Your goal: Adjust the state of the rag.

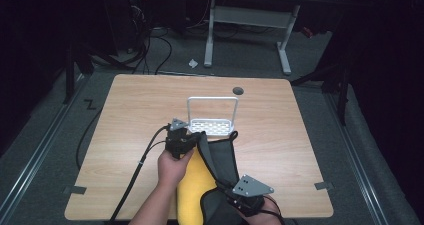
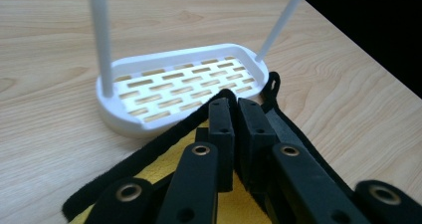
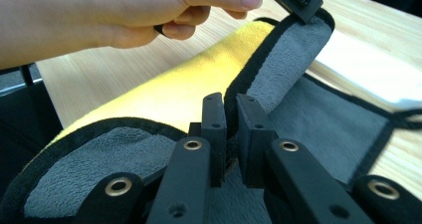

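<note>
A cloth, yellow (image 1: 194, 187) on one face and grey (image 1: 220, 157) on the other with black edging, lies near the table's front edge, partly lifted. My left gripper (image 1: 197, 137) is shut on its black edge right beside a white slotted rack (image 1: 212, 126) with a tall hoop handle. In the left gripper view the jaws (image 2: 237, 109) pinch that edge just short of the rack's rim (image 2: 149, 64). My right gripper (image 1: 227, 191) is shut on the cloth's near edge; in the right gripper view its jaws (image 3: 231, 109) clamp the black edging, with the grey face (image 3: 293, 50) arching up to the other gripper.
The wooden table (image 1: 140, 115) has a round cable hole (image 1: 238, 90) behind the rack. Tape marks sit at its front corners (image 1: 75, 189). Another desk's white legs (image 1: 210, 35) and floor cables lie beyond the far edge.
</note>
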